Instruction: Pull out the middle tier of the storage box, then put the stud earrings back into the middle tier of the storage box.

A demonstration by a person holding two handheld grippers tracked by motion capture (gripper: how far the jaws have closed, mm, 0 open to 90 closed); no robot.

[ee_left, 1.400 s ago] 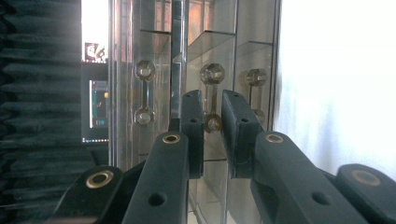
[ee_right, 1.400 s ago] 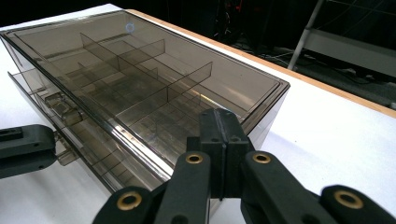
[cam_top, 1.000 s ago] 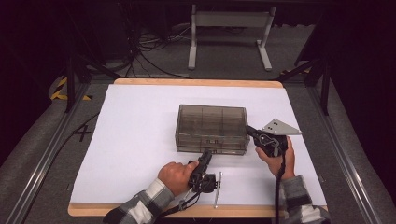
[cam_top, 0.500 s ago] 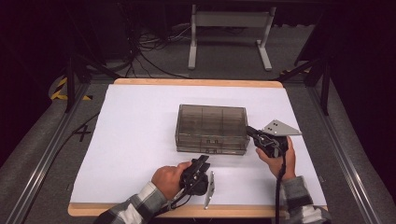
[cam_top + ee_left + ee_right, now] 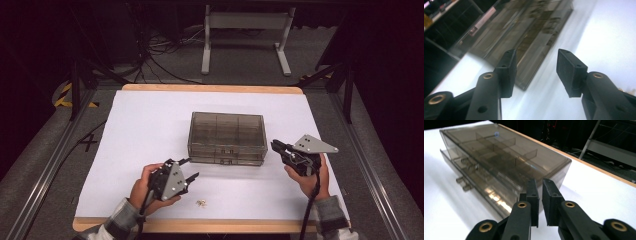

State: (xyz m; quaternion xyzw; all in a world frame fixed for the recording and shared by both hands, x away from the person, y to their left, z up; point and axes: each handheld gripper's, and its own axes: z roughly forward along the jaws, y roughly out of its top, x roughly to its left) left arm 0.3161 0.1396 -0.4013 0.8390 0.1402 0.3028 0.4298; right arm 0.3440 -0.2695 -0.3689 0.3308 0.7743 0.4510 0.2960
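A smoky clear box with inner dividers sits shut near the middle of the white table; two small latches show on its near face.

The left gripper is held low over the table, just short of the box's near left corner and apart from it; its jaws have just been opening and now stand well apart, with nothing between them; in the left gripper view the pads frame bare table and the box's edge.

A small pale thing lies on the table just to the right of that gripper, near the front edge; it is too small to name, perhaps a bit of hardware.

The right gripper sits at the box's right end, tips close to its near right corner; its jaws have just begun to part and are still nearly closed, a thin gap between the pads, and nothing is gripped; whether a tip touches the box is unclear.
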